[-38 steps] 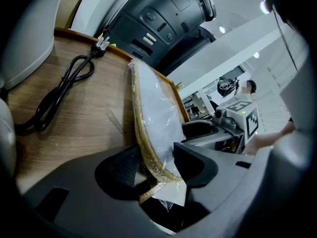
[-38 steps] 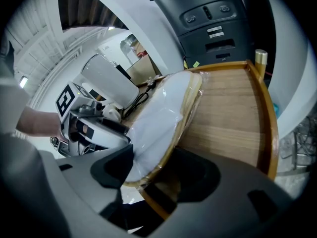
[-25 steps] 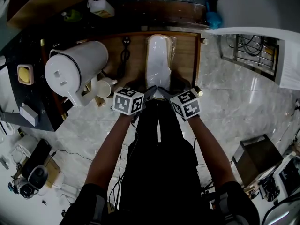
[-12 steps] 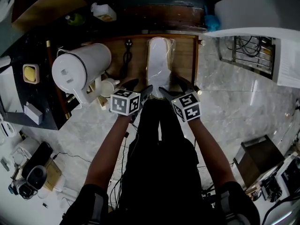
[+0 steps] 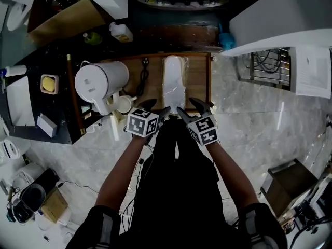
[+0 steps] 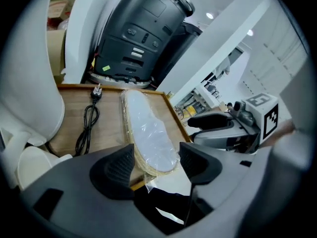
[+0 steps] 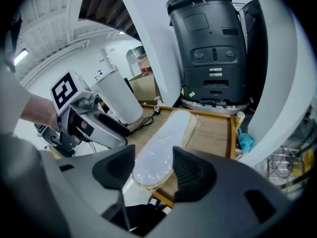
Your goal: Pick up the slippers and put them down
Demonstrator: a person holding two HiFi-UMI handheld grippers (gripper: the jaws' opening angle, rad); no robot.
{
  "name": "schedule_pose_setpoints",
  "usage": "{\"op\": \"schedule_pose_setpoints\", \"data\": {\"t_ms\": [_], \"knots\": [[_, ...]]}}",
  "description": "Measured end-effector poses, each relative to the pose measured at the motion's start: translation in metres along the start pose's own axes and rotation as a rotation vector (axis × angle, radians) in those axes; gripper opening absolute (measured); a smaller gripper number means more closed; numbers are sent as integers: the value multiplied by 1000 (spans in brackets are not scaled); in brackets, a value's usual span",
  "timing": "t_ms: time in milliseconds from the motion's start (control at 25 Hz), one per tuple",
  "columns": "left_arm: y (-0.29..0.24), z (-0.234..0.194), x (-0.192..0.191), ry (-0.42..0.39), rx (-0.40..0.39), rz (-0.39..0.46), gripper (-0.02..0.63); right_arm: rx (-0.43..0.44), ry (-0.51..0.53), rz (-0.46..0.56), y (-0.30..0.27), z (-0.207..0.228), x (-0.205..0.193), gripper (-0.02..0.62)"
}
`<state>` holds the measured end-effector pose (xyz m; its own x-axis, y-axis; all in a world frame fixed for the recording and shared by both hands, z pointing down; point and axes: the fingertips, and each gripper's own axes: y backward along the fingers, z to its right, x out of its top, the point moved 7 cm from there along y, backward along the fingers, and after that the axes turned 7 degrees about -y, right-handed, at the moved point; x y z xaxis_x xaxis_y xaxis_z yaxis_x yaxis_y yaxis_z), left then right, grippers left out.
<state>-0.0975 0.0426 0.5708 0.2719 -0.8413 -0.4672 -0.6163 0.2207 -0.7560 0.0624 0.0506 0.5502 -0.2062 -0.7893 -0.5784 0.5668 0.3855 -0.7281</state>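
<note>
A flat pale pair of slippers sealed in clear plastic (image 5: 174,79), with a straw-coloured edge to the sole, lies lengthwise on a low wooden tray with a raised rim (image 5: 201,77) that sits on the grey marble floor (image 5: 249,123). The pair runs from near the tray's far edge down to its near edge, a little right of the middle, and a loose flap of the plastic hangs over that near edge. A black power cord with a plug (image 5: 142,74) lies on the tray's left half, apart from the slippers. At the tray's left edge a big white cylindrical appliance (image 5: 101,79) lies on its side, and a small white cup (image 5: 123,104) stands by the near left corner. The left gripper (image 5: 155,108) and the right gripper (image 5: 188,106) hang side by side above the tray's near edge, both pointing down at the slippers' near end without touching it. Each gripper's jaws stand wide apart, having just closed a little, and grip nothing; the slippers show through each gap, lying on the tray beyond.
</note>
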Motion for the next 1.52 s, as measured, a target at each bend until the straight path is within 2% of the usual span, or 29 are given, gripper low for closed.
{"op": "schedule_pose_setpoints", "data": {"t_ms": [40,80,120,160,200,280,480,640,1080,1520], "knots": [[4,6,3,-34,5,3,282,-5,18,7,6,-3,3,205],[10,13,7,-69,9,18,254,-17,36,13,12,-6,5,105],[17,20,10,-98,8,43,179,-28,50,20,18,-9,8,10],[24,28,13,-120,2,73,96,-33,60,28,23,-11,10,9],[30,36,16,-137,-9,104,51,-31,66,38,29,-13,12,9],[42,53,20,-167,-36,160,17,-14,75,61,40,-18,16,9],[72,81,20,-183,-44,281,11,46,141,105,65,-39,23,8],[90,95,11,-169,-47,337,11,74,141,156,85,-53,25,8],[122,95,7,-184,-57,368,11,48,173,205,108,-64,29,8],[124,97,16,-191,-86,394,11,38,191,241,113,-65,39,6]]}}
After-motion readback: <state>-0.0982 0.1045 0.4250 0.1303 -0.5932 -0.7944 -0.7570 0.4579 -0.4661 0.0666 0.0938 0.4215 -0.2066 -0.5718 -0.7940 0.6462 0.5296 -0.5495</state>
